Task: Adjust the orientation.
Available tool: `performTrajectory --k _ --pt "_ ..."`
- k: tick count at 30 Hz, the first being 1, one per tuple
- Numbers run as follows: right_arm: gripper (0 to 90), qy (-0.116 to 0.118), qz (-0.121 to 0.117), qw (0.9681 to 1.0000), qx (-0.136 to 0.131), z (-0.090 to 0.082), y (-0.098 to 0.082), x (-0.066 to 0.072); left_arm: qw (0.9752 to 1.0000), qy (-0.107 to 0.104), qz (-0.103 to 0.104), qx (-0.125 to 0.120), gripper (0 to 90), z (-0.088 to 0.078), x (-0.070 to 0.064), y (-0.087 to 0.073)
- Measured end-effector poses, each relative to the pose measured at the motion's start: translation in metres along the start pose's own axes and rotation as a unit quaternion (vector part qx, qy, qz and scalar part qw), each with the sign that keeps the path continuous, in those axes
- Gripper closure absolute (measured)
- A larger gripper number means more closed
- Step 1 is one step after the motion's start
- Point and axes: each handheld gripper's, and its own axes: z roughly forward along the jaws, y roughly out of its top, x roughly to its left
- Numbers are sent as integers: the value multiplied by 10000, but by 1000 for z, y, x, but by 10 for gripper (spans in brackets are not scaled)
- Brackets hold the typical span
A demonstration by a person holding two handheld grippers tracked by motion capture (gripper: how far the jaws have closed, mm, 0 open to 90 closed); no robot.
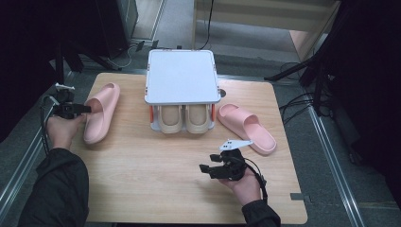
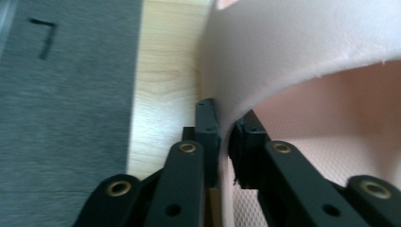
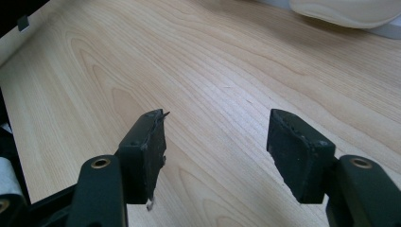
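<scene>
A pink slipper (image 1: 101, 111) lies at the table's left side. My left gripper (image 1: 87, 109) is shut on the side of its strap; in the left gripper view the strap's edge (image 2: 226, 127) is pinched between the two black pads. A second pink slipper (image 1: 246, 127) lies to the right of a white two-tier rack (image 1: 181, 75), whose lower shelf holds a beige pair of slippers (image 1: 184, 119). My right gripper (image 1: 205, 169) hovers over bare wood near the front right and stands open with nothing between its fingers (image 3: 146, 151).
The wooden table (image 1: 156, 189) has free room across its front and middle. Its left edge (image 2: 130, 118) runs right beside the held slipper, with grey floor below. Dark tripods and cables stand around the table's back and right.
</scene>
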Motion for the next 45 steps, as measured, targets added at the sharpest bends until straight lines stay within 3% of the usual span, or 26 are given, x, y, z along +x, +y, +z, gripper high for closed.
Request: performTrajectory --k 2,6,11,19,26,38,41,45 --pt "386 -2 -4 10000 -8 0 0 0 10000 33 90 14 837 -2 -2 1" --pt "386 15 9 10000 -28 -1 1 0 9997 -234 90 51 838 -8 -6 2" --pt "386 64 -23 10000 -67 -1 5 -1 9991 -376 181 76 838 -16 -15 2" --pt "386 178 -149 9997 -88 3 15 -2 9981 -370 448 201 834 -25 -27 -9" --pt "387 253 -193 9995 -93 7 25 -5 9975 -489 490 136 832 -42 -28 -25" --pt "387 342 -326 9989 -30 16 40 -6 9932 -655 957 122 827 -77 -58 -65" --pt "386 344 -339 9988 -28 17 42 -6 9912 -781 1061 129 826 -87 -68 -76" --pt "391 224 -325 9992 5 18 43 -9 9868 -855 1366 154 825 -99 -88 -93"
